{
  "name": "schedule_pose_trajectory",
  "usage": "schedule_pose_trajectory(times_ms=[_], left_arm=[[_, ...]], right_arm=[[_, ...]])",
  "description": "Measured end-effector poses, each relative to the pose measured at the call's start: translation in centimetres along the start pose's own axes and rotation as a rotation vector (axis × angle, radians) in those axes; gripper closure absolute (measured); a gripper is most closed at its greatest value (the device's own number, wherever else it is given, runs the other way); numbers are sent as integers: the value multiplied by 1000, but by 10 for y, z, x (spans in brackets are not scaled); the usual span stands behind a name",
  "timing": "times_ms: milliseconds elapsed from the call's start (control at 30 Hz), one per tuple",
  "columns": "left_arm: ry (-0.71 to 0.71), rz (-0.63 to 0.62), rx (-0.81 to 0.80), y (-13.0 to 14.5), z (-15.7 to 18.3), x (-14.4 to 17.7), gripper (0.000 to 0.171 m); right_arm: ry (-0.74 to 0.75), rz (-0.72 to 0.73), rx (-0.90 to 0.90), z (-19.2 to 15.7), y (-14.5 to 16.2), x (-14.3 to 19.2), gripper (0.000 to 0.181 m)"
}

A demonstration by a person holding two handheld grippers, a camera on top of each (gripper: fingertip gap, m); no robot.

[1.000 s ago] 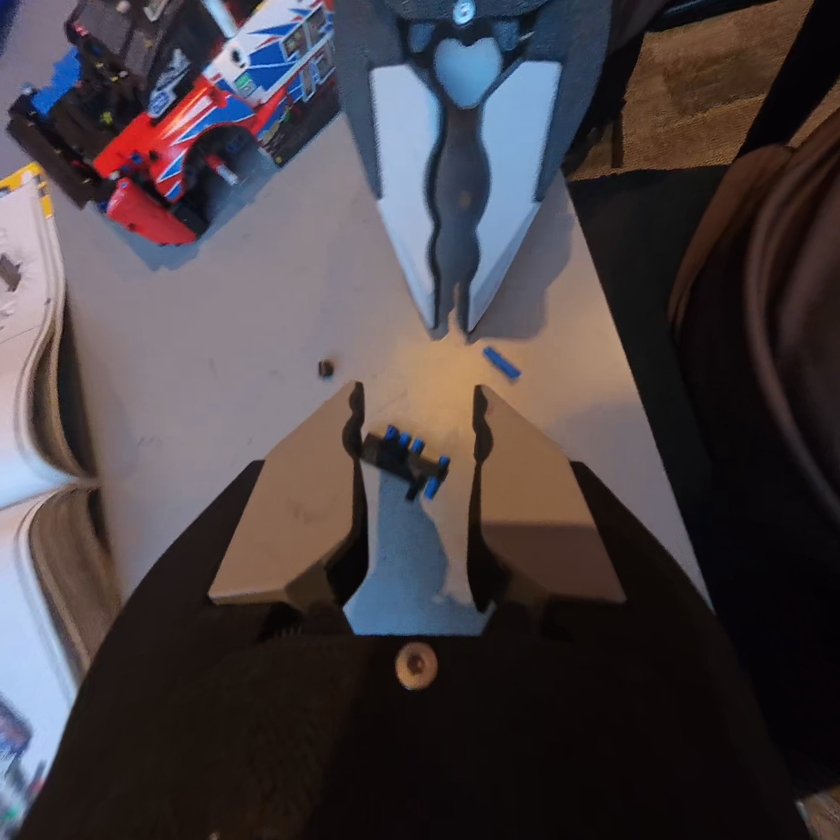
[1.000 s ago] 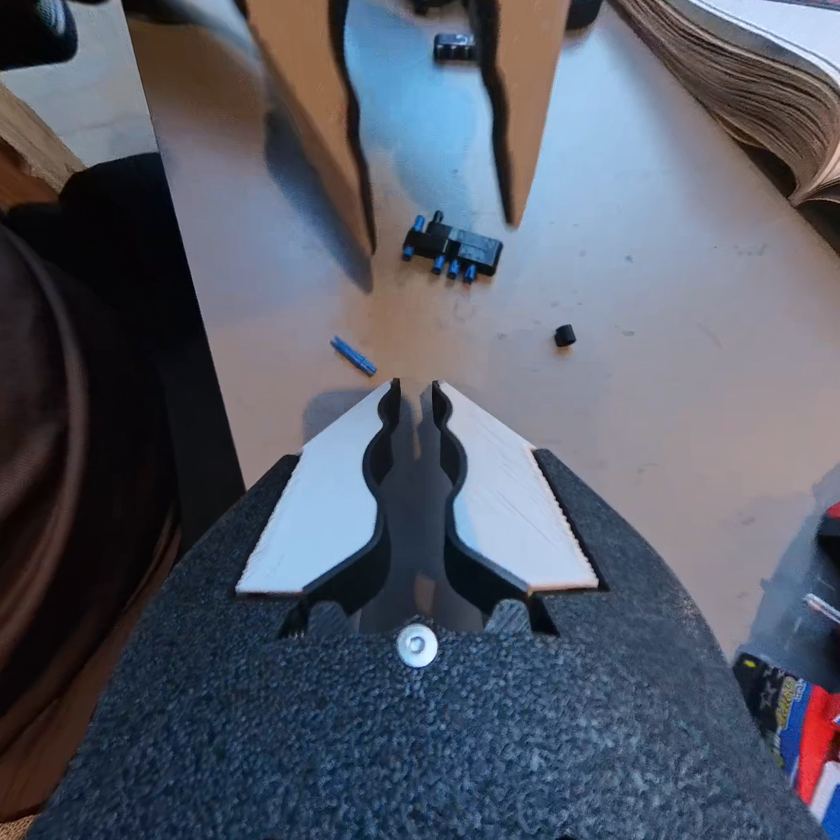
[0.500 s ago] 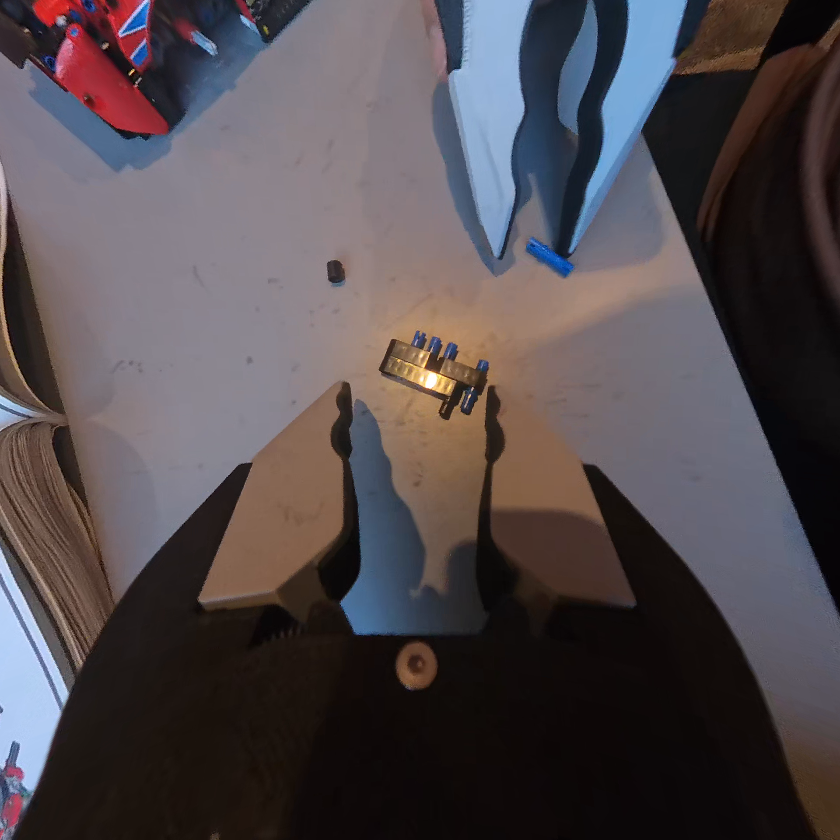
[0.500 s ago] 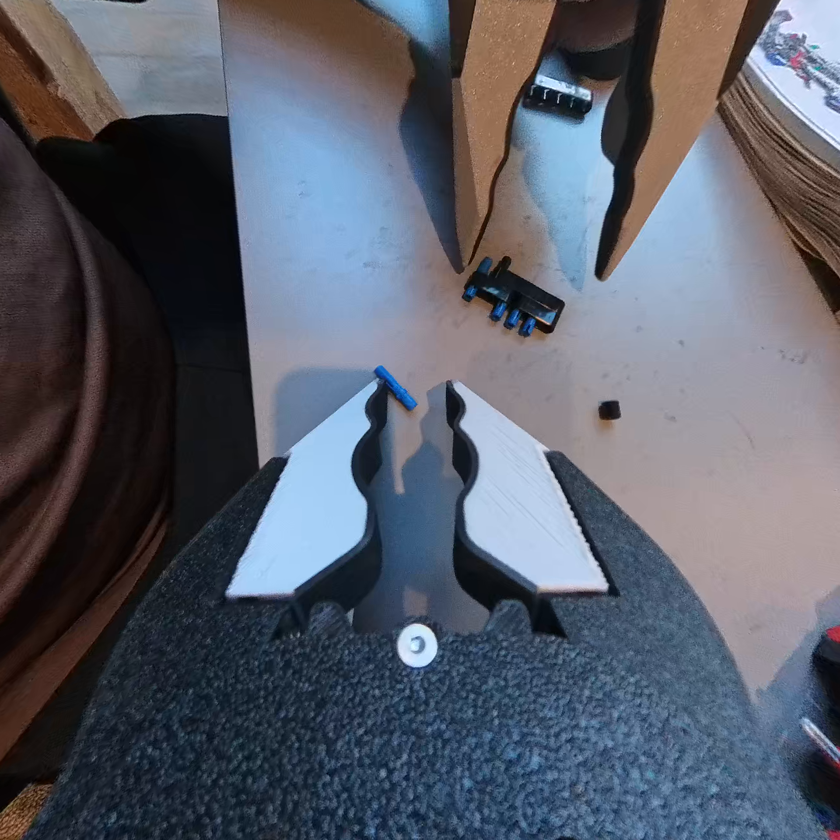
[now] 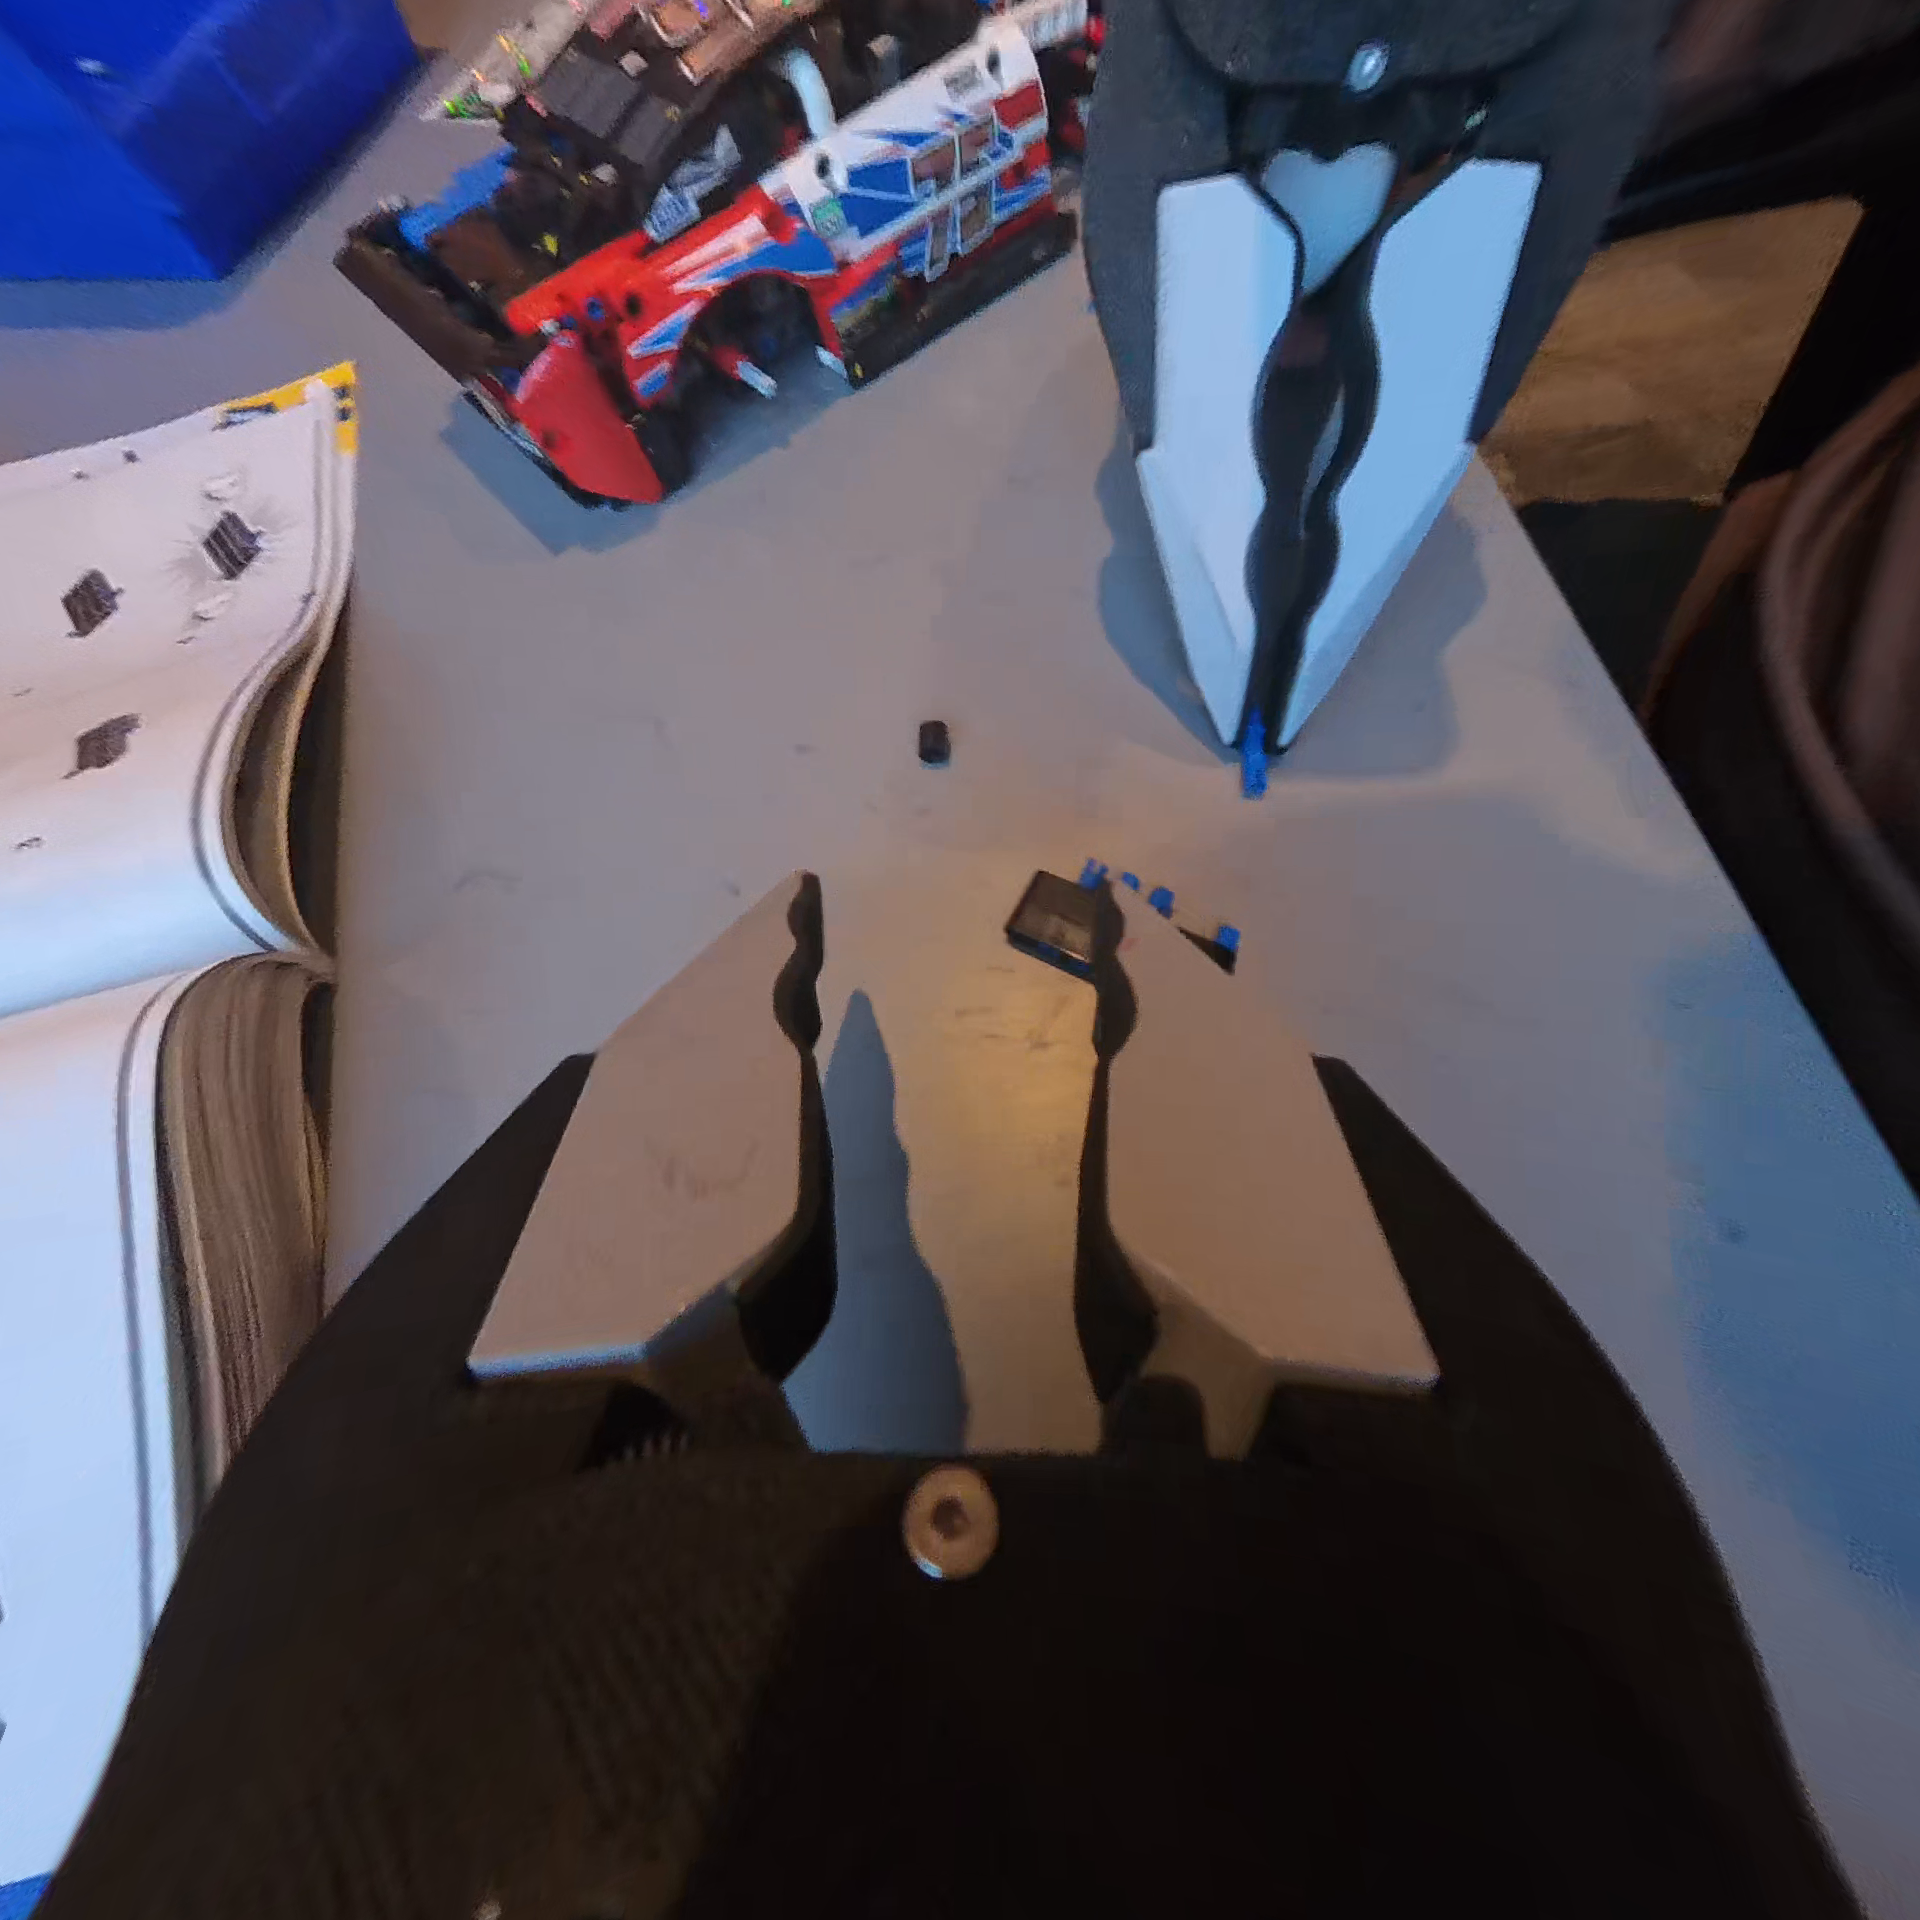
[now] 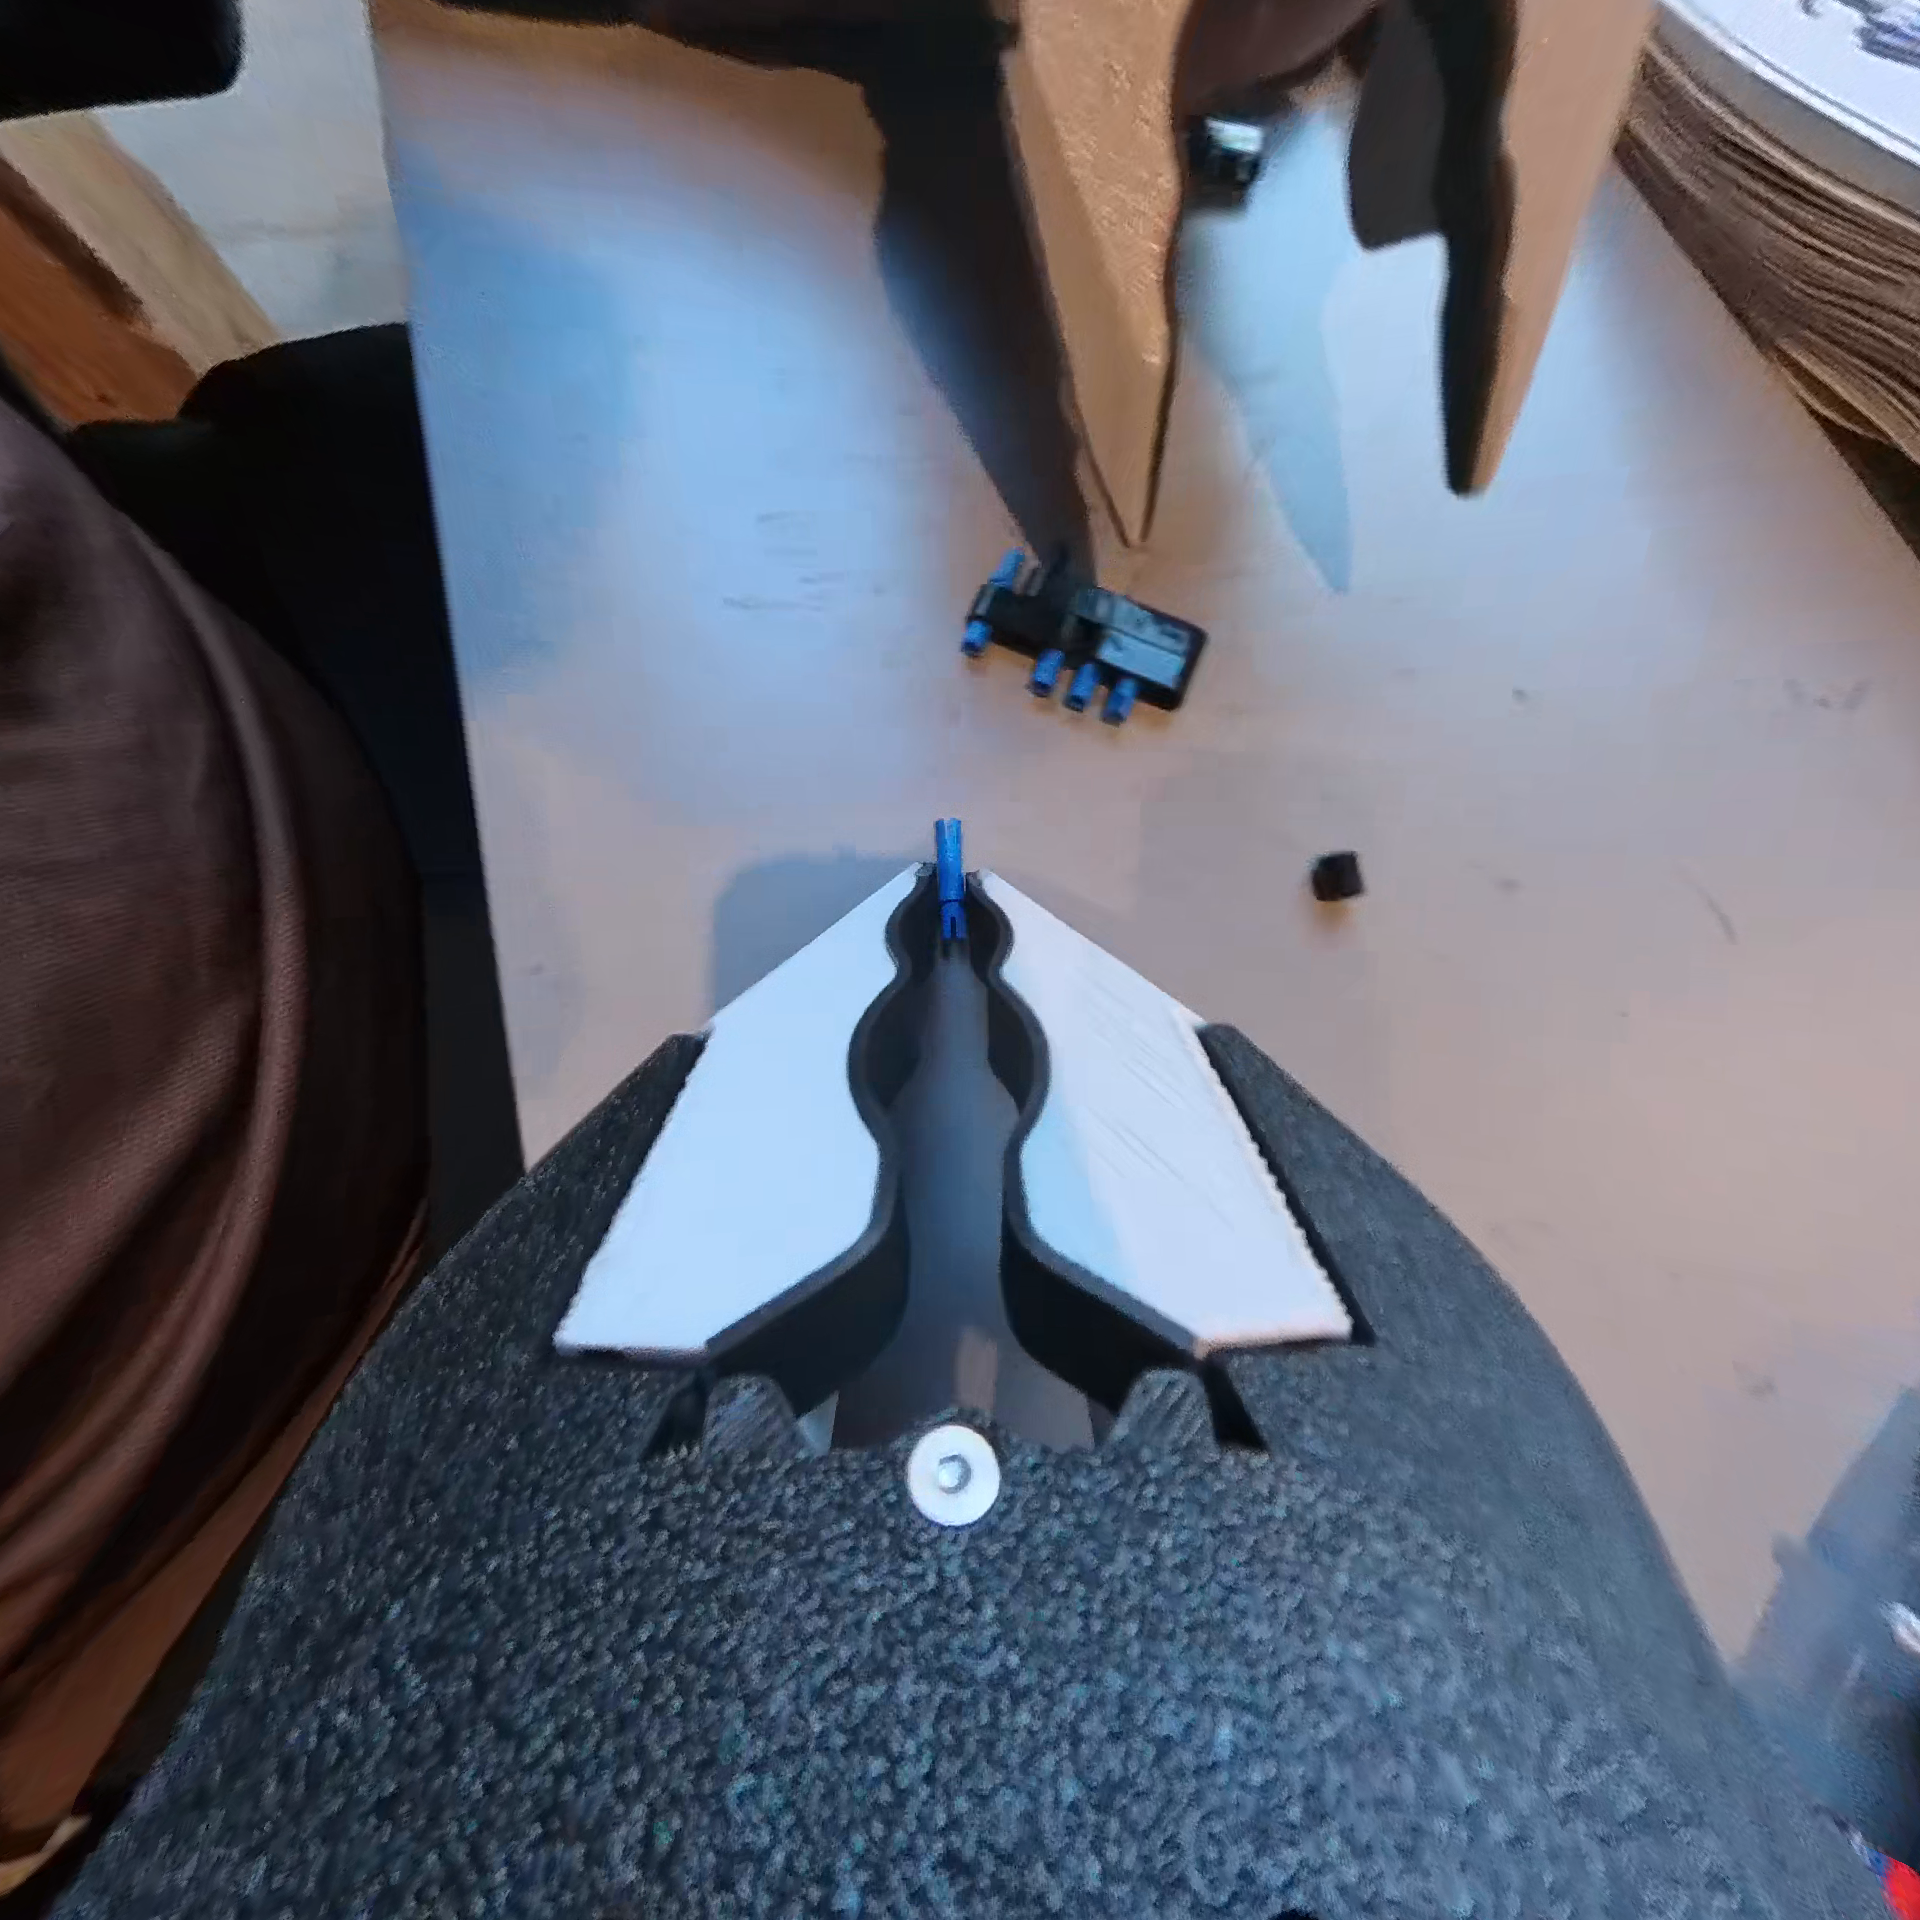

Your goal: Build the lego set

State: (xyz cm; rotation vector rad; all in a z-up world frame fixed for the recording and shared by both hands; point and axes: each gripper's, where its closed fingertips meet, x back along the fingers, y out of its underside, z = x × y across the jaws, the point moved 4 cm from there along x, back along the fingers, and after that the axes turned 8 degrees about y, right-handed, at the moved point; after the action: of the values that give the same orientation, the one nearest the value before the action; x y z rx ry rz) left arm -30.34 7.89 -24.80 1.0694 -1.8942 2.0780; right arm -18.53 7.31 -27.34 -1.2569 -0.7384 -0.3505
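My right gripper is shut on a small blue pin, which sticks out past its tips just above the table. It also shows in the left wrist view, tips down, with the blue pin at them. A black beam with several blue pins lies on the table ahead of it. My left gripper is open and empty, its right finger partly covering that black beam.
A small black bush lies loose on the grey table. A red, white and blue model car stands at the back. An open instruction book lies left. The table edge runs on the right, a person's dark clothing beyond. The small black bush lies around 6 centimeters away from my left fingertips. Look for it in the right wrist view too.
My right gripper has closed on the blue pin that lay loose at its tips. My left gripper has pulled back and shifted left, so the black beam now sits at its right fingertip.
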Motion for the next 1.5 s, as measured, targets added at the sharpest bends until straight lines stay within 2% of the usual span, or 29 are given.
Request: schedule_pose_trajectory(times_ms=[100, 267, 433, 700, 800, 933, 1300, 1367, 1433, 1500], left_arm=[[13, 20, 7, -1, 0, 2, 123], [-6, -25, -15, 1, 1, -4, 127], [-31, -58, -58, 1, 4, -9, 128], [-168, -42, -139, -7, 3, -4, 135], [-176, -12, -135, -12, 4, -1, 138], [-201, -36, -122, -5, -2, 1, 138], [-207, -15, -121, -9, -1, 1, 140], [-169, -10, -100, -7, 1, 0, 135], [-91, -27, -60, -1, 7, -4, 121], [-81, -56, -67, 5, 8, -5, 119]], right_arm=[[32, 23, -61, 13, 2, 5, 176], [60, 50, -119, 26, 5, 11, 176], [50, 42, -118, 26, 5, 10, 176], [13, 43, -151, 27, 5, 10, 176], [7, 42, -151, 27, 5, 9, 176], [3, 41, -153, 27, 5, 9, 176], [-35, 75, -197, 29, 3, 13, 176], [-42, 69, -208, 30, 3, 12, 176], [-43, 57, -210, 30, 4, 11, 176], [-40, 48, -202, 30, 5, 9, 176]])
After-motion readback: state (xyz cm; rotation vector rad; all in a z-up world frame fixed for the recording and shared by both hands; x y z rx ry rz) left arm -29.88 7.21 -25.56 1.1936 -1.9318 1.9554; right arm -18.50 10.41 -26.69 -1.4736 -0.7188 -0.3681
